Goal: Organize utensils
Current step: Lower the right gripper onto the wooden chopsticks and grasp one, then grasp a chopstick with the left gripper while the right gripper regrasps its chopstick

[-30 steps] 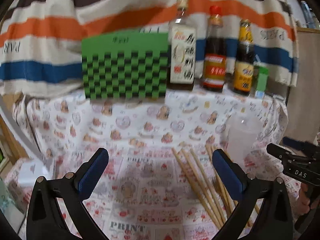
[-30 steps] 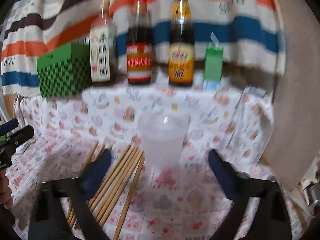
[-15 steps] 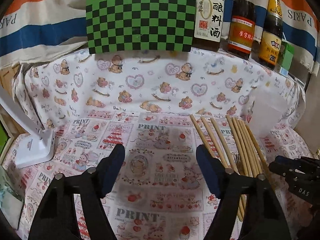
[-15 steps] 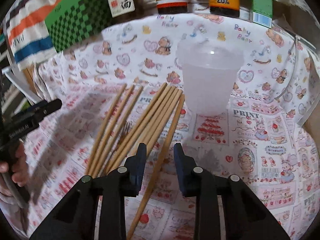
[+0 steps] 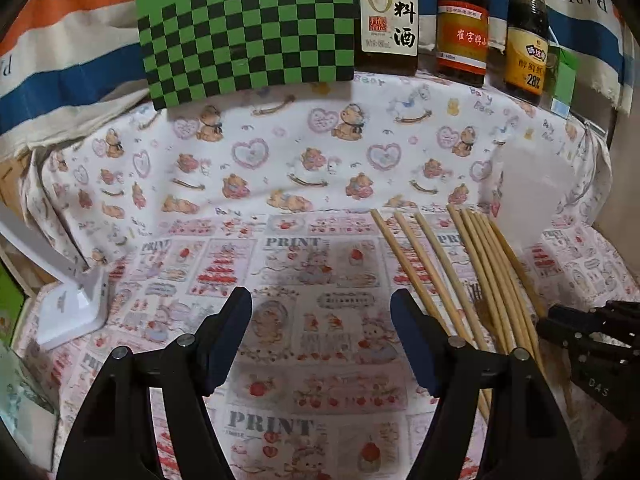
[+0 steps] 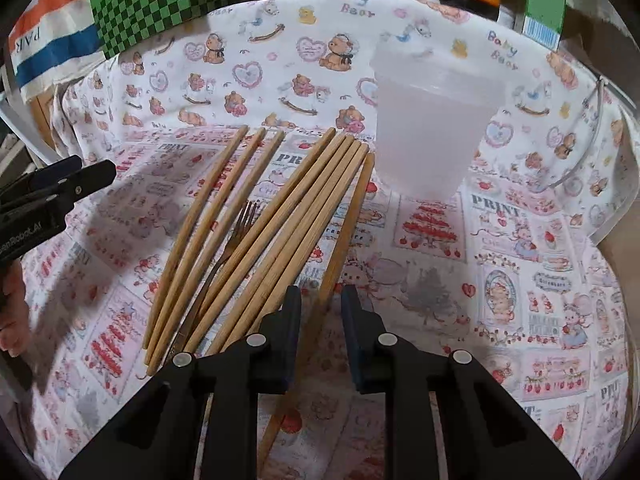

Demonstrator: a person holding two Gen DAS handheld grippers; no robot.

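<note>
Chopsticks [image 6: 280,216] lie on "PRINT" cloth [image 6: 496,212].

Desk with printed cloth [image 6: 520,264]: chopsticks [image 6: 280,232] and fork [image 6: 232,244] at centre; translucent cup [image 6: 432,128] at 1 o'clock; bottles [image 5: 460,20], checkered box [image 5: 248,32] at 12 o'clock.

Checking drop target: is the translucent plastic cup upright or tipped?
Upright. The translucent plastic cup stands on its narrow base on the printed tablecloth, wide rim up.

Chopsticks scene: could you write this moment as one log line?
right gripper: closing around lone chopstick, not yet gripped | left gripper: open, empty | cup: upright, empty
</note>
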